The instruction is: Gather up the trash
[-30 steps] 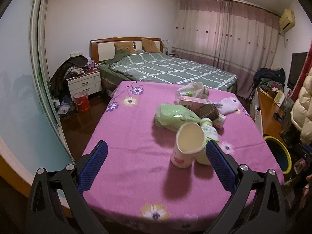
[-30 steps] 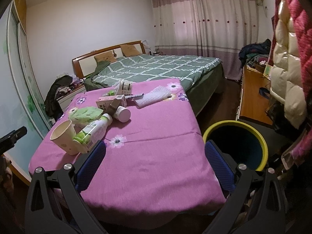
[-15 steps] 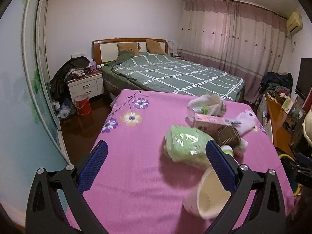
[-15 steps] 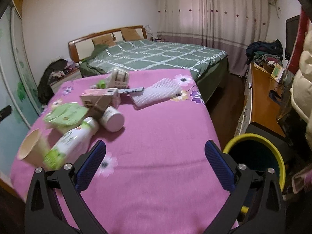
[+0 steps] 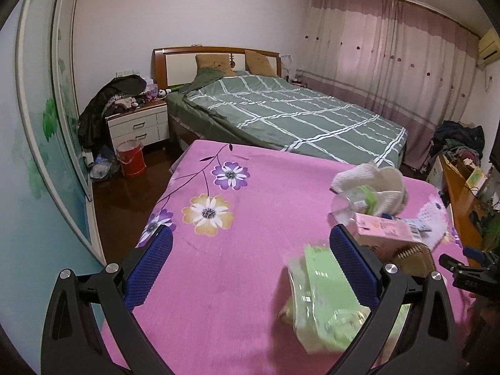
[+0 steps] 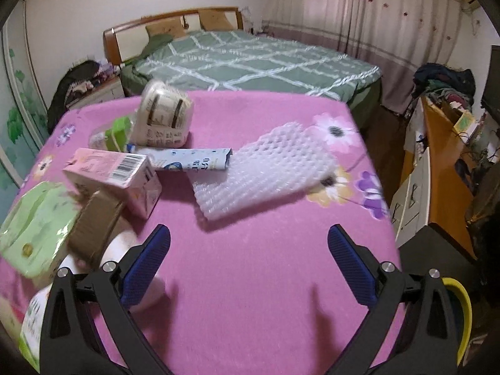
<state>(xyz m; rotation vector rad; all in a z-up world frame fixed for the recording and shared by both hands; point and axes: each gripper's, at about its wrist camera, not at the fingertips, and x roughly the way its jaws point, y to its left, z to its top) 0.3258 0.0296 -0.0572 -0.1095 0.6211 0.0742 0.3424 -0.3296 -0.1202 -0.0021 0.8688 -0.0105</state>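
Trash lies on a pink flowered tablecloth (image 6: 265,275): a white foam net sleeve (image 6: 265,175), a pink carton (image 6: 115,172), a blue-white tube (image 6: 190,162), a white paper cup on its side (image 6: 165,118), a brown cardboard roll (image 6: 93,228) and a green tissue pack (image 6: 34,228). My right gripper (image 6: 249,268) is open and empty above the cloth, just in front of the foam sleeve. My left gripper (image 5: 250,268) is open and empty over the cloth; the green pack (image 5: 318,297) and pink carton (image 5: 384,234) lie by its right finger.
A yellow-rimmed bin (image 6: 459,306) stands on the floor at the table's right. A green-quilted bed (image 5: 293,118) is beyond the table. A nightstand (image 5: 137,125) and a red bucket (image 5: 131,159) stand at the left. A wooden desk (image 6: 437,156) is at the right.
Both grippers have moved forward over the table, toward the trash pile. The beige cup and bottle slid out of the left view. Both stay open.
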